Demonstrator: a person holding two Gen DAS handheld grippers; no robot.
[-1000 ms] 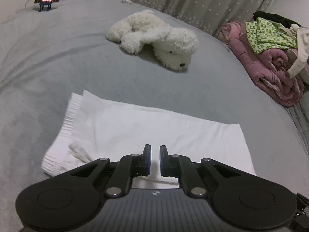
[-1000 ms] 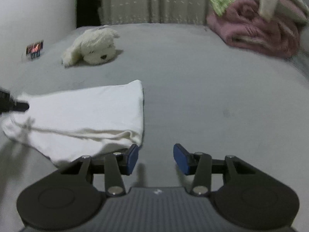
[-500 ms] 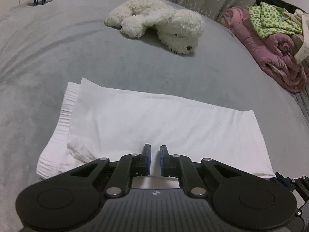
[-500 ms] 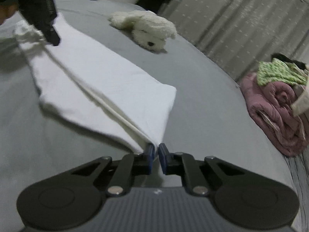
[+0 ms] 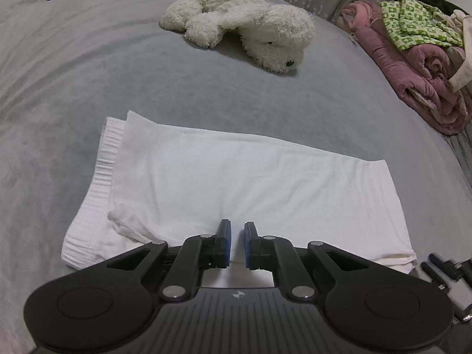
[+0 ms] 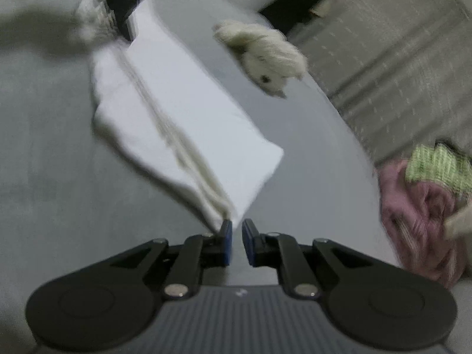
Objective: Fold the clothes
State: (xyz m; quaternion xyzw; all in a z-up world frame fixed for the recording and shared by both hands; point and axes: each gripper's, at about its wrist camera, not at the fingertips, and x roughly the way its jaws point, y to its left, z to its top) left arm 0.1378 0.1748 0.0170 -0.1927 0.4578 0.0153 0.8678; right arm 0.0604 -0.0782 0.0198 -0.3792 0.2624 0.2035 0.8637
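On the grey bed (image 5: 88, 67), my left wrist view shows the folded white garment (image 5: 250, 183) lying flat, its near edge clamped between the nearly closed jaws of my left gripper (image 5: 237, 243), with a white plush dog (image 5: 244, 23) beyond and a pile of pink and green clothes (image 5: 419, 59) at the right edge. From the right wrist view, which is blurred, my right gripper (image 6: 237, 243) has its jaws pinched on the garment's near corner, while the cloth stretches away to the left gripper (image 6: 119, 3) at its far end.
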